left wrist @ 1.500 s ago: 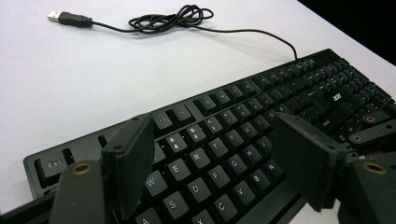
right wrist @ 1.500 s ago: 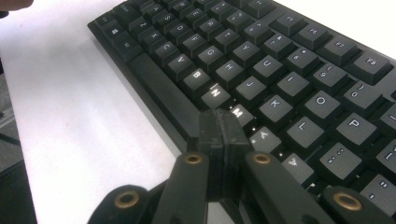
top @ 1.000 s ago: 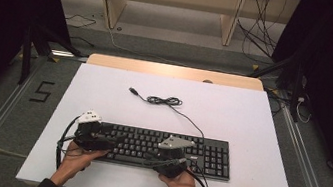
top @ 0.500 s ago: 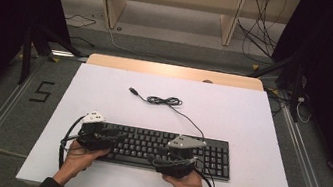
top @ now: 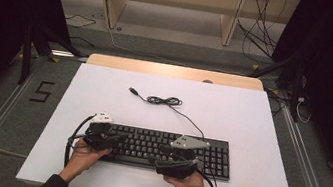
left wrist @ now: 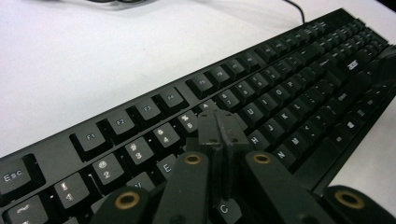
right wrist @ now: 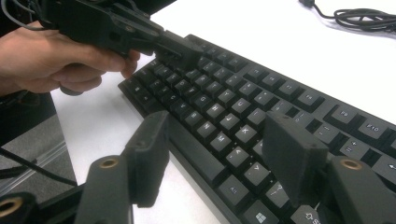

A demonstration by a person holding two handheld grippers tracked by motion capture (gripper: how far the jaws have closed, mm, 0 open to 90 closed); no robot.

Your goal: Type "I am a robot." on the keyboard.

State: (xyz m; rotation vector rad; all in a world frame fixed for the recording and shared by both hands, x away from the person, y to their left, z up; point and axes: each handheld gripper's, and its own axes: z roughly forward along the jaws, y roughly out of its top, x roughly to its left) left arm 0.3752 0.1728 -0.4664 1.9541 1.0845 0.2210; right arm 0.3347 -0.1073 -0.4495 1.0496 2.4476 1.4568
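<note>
The keyboard [top: 165, 151] lies on the white table [top: 259, 133] close to its near edge, long axis running from 9 o'clock to 3 o'clock in the high view; its cable [top: 168, 102] leaves the far edge and coils toward 12 o'clock, ending in a loose plug.

The left gripper [top: 119, 138] sits over the 9 o'clock end of the keyboard; its jaws have just been closing and now stand pressed together with nothing between them, the joined tips poised over the upper-left letter keys [left wrist: 219, 128]; whether the tips touch a key cannot be told. The right gripper [top: 158, 157] sits at the near edge around the middle of the keyboard; its jaws have just been opening and now stand wide apart, holding nothing, one pad [right wrist: 148, 154] off the front edge over the table and the other [right wrist: 292, 156] above the bottom key rows.

Judged step: key pressing with the closed left tips; the target keys lie directly beneath and toward 12 o'clock of that gripper, so the left hand is nearer.

Clearance: open table at 9 o'clock, 3 o'clock and 12 o'clock of the keyboard; little margin at 6 o'clock, where the table edge is near; the cable coil is well apart from both grippers.
</note>
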